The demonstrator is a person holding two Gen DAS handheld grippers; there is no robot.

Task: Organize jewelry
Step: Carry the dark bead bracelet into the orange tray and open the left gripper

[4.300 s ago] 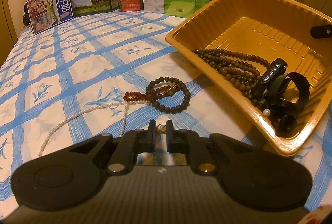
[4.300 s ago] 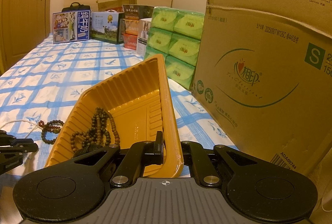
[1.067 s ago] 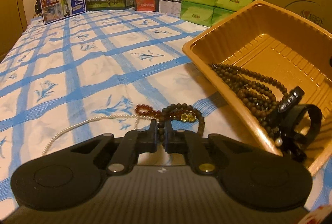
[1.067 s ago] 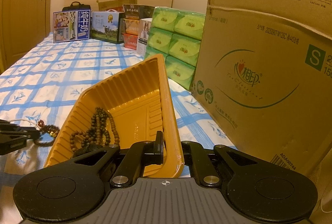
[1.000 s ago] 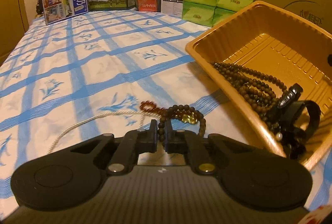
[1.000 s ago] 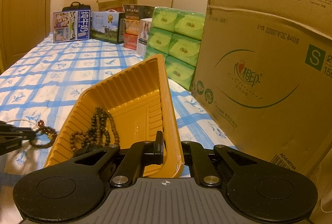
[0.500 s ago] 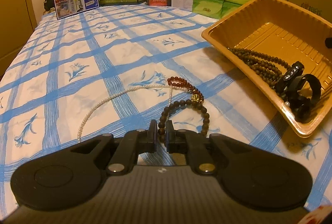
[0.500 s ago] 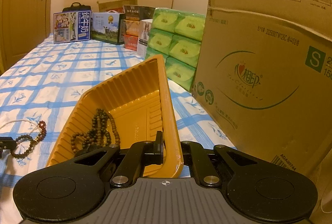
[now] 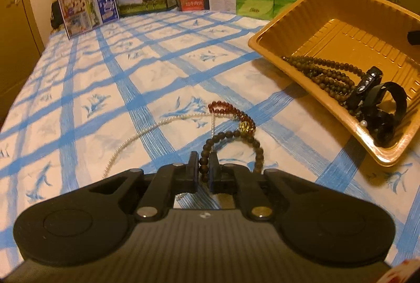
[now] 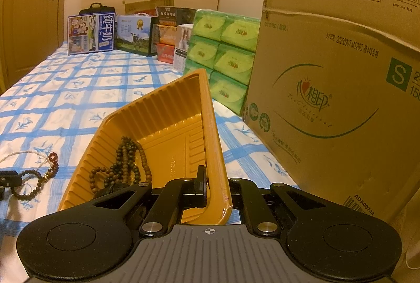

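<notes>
The biggest risk lay with the yellow tray (image 10: 168,123). It was tipped, its right rim lifted by the right gripper (image 10: 210,191), whose jaws were clenched on that rim, while its low left side rested on the checked bedspread (image 9: 110,89). The long string of brown beads (image 9: 325,73) and the black bands (image 9: 380,104) had slid into the low near corner; any further tilt or a slip of the rim from the pads could have spilled them back onto the bed.

Next came the tangle. The left gripper (image 9: 204,167) was shut on the near side of the dark bead bracelet (image 9: 231,144), which looked raised off the cloth at the grip and draped down at its far end. That far end touched or overlapped the red bead bracelet (image 9: 231,112) with its gold charm, and the pearl necklace (image 9: 157,125) ran under or beside both, trailing left across the bed. A quick lift toward the tray, judged from this, could have dragged the red beads or the pearls along and dropped them short of the rim. The pinch held only a bead or two, so the round beads might also have rolled out.

As for pose, the left gripper pointed downward and forward over the near bed, left of the tray. The right one sat low at the tray's near right corner, angled gently down, close to the big cardboard box (image 10: 328,99).
</notes>
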